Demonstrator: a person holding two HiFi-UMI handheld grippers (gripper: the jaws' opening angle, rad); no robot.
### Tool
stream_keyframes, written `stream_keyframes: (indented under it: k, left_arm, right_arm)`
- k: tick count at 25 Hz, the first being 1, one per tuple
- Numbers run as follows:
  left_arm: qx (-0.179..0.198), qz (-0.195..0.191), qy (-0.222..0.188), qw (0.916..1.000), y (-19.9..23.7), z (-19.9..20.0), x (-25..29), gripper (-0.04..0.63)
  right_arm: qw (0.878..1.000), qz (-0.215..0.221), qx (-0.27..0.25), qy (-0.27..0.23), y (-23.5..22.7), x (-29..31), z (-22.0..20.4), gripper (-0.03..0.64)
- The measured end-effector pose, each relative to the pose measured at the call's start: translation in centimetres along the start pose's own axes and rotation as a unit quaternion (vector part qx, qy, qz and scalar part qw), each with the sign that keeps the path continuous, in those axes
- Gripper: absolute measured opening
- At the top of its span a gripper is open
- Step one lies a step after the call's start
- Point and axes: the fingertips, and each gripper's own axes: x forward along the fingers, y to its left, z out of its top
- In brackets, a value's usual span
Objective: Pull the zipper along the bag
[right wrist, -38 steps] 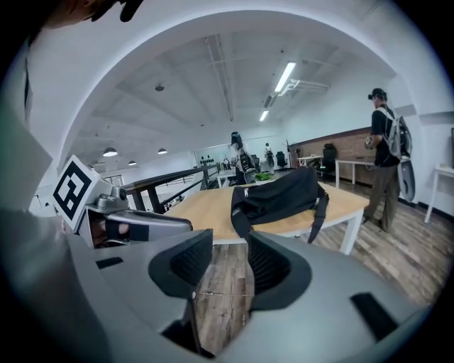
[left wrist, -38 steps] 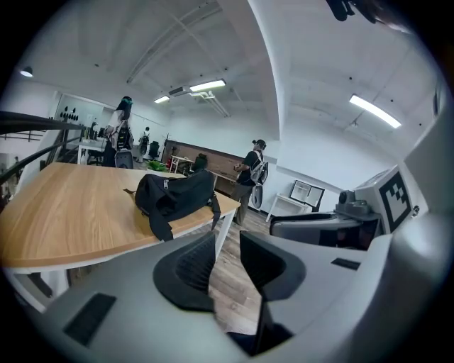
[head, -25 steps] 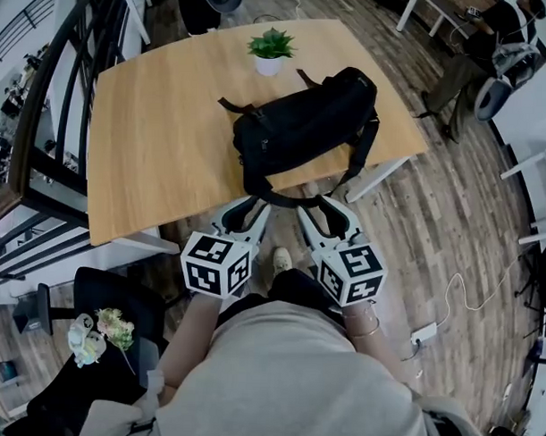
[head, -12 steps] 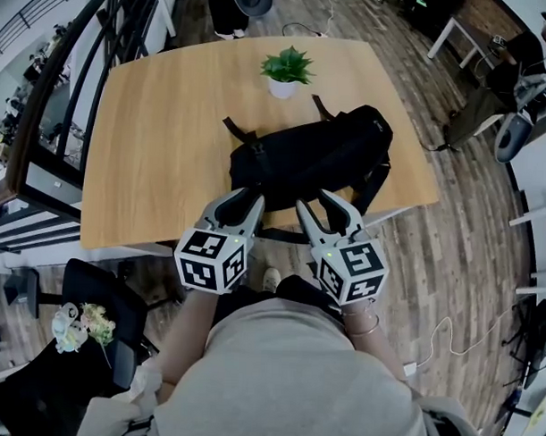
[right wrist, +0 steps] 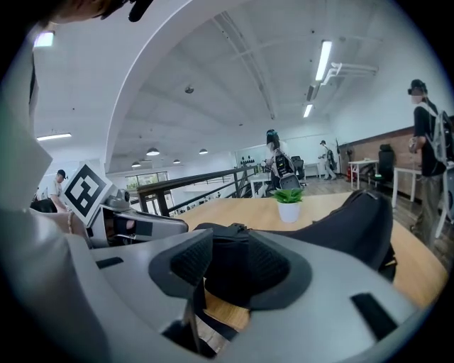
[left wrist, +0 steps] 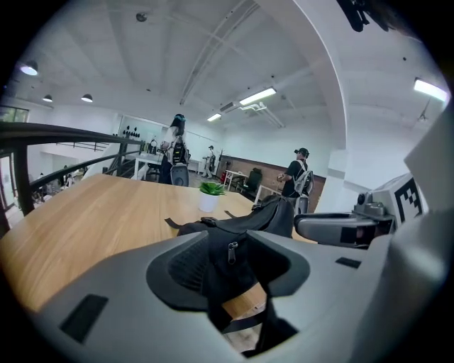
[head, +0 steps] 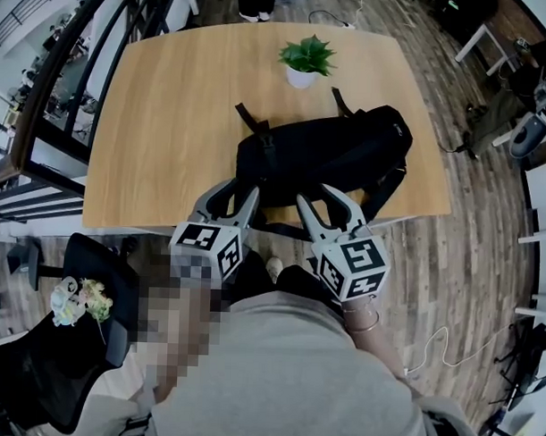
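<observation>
Bag (head: pixel 322 156): black, lying lengthwise left to right on the near half of the wooden table (head: pixel 161 101); its strap (head: pixel 281 229) is hanging over the near edge.
Left gripper (head: pixel 230 195): I'm pointing it at the bag's left near end. Its fingers are standing spread and have just been opening. The bag's end is showing in the gap, and the pads are not pressing on it.
Zipper pull (left wrist: pixel 232 249): hanging on the bag's end face, sitting between the spread jaws in the left gripper view; nothing is pinching it.
Potted plant (head: pixel 303 62): standing on the table just beyond the bag, apart from it.
Right gripper (head: pixel 325 202): I'm holding it just beside the left one, aiming at the bag's near side. Its fingers are standing spread. Black fabric is filling the gap in the right gripper view, and I'm pinching nothing.
</observation>
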Motion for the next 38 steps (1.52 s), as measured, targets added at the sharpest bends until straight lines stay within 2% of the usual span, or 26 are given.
stream_keyframes:
  k: [3, 10, 16, 24, 28, 33, 38]
  left_arm:
    - [-0.003, 0.013, 0.001, 0.9999, 0.7, 0.1, 0.3, 0.195]
    - [-0.046, 0.019, 0.027, 0.9984, 2.2, -1.5, 0.8, 0.21]
    - [-0.089, -0.01, 0.052, 0.9947, 2.5, -2.5, 1.3, 0.21]
    - [-0.103, -0.038, 0.09, 0.9899, 3.3, -3.6, 2.1, 0.209]
    - [-0.115, -0.064, 0.099, 0.9863, 3.2, -4.0, 2.6, 0.21]
    - [-0.128, -0.086, 0.112, 0.9817, 2.6, -4.4, 3.4, 0.209]
    - [-0.138, -0.105, 0.107, 0.9791, 2.2, -4.5, 3.8, 0.167]
  right_arm:
    - [1.0, 0.003, -0.002, -0.001, -0.2, 0.2, 0.2, 0.149]
    - [1.0, 0.005, 0.01, 0.006, -0.2, 0.8, -0.5, 0.149]
    - [0.999, -0.001, 0.029, 0.024, -0.1, 1.6, -1.7, 0.149]
    - [0.998, -0.015, 0.048, 0.046, 0.4, 2.8, -2.7, 0.149]
    - [0.998, -0.027, 0.052, 0.037, 0.4, 2.8, -2.9, 0.135]
    - [0.998, -0.044, 0.017, 0.039, 0.4, 2.8, -3.0, 0.135]
    - [0.995, -0.053, -0.085, 0.028, 1.6, 3.3, -1.6, 0.135]
